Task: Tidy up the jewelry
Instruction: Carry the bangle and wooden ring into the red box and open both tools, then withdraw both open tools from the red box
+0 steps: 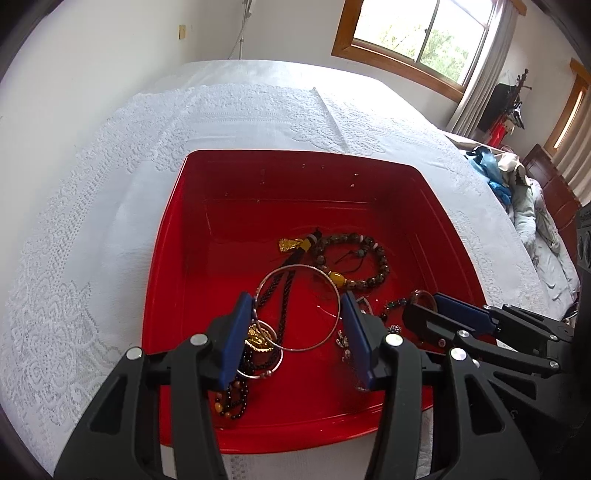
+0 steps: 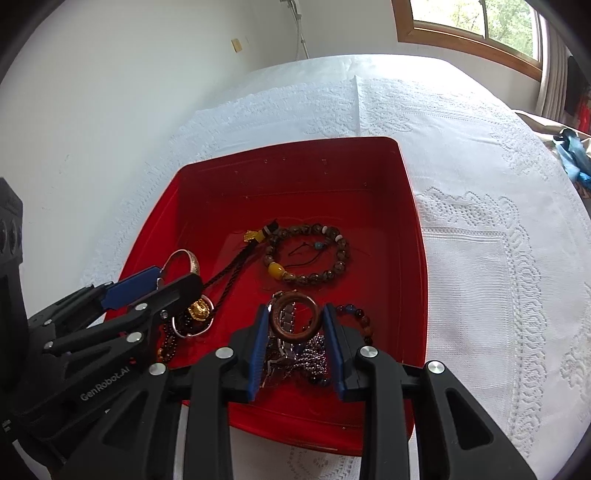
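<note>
A red tray (image 1: 173,236) (image 2: 417,229) holds jewelry: a brown bead bracelet (image 1: 382,264) (image 2: 341,254), a black cord with a gold pendant (image 1: 288,244) (image 2: 251,236) and dark bead strings (image 1: 236,397). My left gripper (image 1: 297,310) (image 2: 173,275) is shut on a thin silver bangle (image 1: 321,341) (image 2: 188,260), its pads touching both sides. My right gripper (image 2: 295,325) (image 1: 428,306) is shut on a brown wooden ring (image 2: 275,326) above a metal watch band (image 2: 286,341).
The tray sits on a white lace cloth (image 1: 92,221) (image 2: 498,240) over a bed. A white wall lies to the left, a window (image 1: 417,33) behind. Crumpled bedding and blue fabric (image 1: 495,173) lie at the right.
</note>
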{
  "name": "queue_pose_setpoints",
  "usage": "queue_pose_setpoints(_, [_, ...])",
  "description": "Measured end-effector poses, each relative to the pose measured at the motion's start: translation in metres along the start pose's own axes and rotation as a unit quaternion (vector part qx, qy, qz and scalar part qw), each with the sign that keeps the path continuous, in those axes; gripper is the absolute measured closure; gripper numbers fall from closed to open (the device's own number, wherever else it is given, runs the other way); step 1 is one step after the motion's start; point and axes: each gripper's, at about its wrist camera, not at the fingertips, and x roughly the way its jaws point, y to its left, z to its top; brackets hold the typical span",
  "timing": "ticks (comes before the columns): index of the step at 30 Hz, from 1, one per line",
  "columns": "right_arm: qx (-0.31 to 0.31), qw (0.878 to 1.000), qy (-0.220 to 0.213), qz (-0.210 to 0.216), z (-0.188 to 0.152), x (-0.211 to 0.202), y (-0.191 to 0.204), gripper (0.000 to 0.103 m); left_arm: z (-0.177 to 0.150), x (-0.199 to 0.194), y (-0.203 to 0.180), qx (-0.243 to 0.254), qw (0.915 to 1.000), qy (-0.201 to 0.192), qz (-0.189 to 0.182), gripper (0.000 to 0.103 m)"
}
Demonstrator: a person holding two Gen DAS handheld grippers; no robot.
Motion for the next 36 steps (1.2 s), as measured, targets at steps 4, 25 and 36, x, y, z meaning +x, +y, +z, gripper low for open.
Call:
queue_pose_setpoints(4, [-0.002, 1.000, 0.002, -0.004, 0.001, 0.003, -0.001, 0.073, 0.001, 0.008, 0.001, 0.000, 1.0000, 0.008, 0.003, 0.055])
queue_pose_setpoints(25, [0.013, 0.995, -0.095, 0.012, -0.006, -0.057, -0.015, 0.045, -0.010, -0.057, 0.008, 0.015, 0.9978, -0.062, 0.019, 0.017])
queue_pose_setpoints(36, [-0.005, 0.994, -0.107, -0.016, -0.025, -0.080, -0.006, 0.004, -0.041, -0.092, 0.024, -0.004, 0.9946, -0.094, 0.045, 0.005])
